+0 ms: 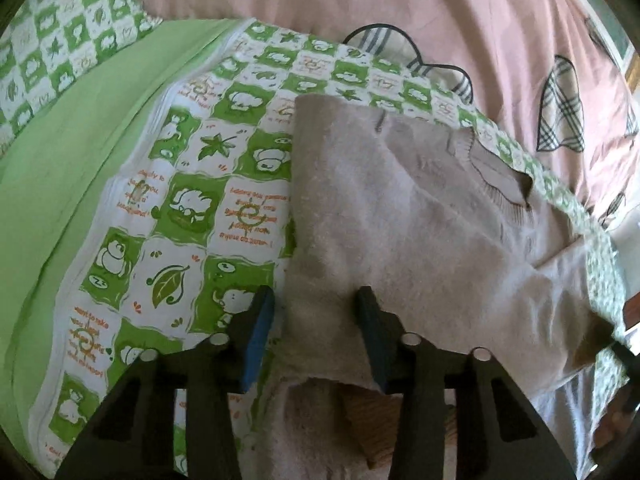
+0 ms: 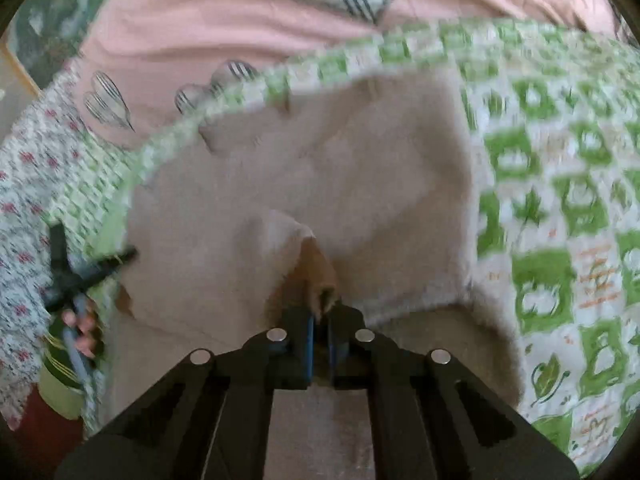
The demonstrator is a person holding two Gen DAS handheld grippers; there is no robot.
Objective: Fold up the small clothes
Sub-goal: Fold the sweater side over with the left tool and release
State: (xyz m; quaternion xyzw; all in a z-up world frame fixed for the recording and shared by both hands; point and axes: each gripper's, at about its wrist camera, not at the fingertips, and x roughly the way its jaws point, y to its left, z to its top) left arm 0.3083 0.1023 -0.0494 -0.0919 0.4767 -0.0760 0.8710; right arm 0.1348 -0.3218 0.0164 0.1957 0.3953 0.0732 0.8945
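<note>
A small beige knit sweater (image 1: pixel 420 216) lies on a green-and-white checked bed sheet (image 1: pixel 224 184), neck opening toward the far right. My left gripper (image 1: pixel 316 300) is open, its blue-padded fingers standing on either side of the sweater's near left edge, with cloth between them. In the right wrist view the sweater (image 2: pixel 320 184) is blurred. My right gripper (image 2: pixel 320 316) is shut on a pinched-up fold of the sweater's near hem, which rises in a peak just ahead of the fingertips.
A pink duvet (image 1: pixel 400 8) with plaid heart patches lies bunched behind the sweater. A plain green sheet (image 1: pixel 72 168) lies at the left. A floral cloth (image 2: pixel 28 208) and a black cross-shaped object (image 2: pixel 76 276) lie at the left of the right wrist view.
</note>
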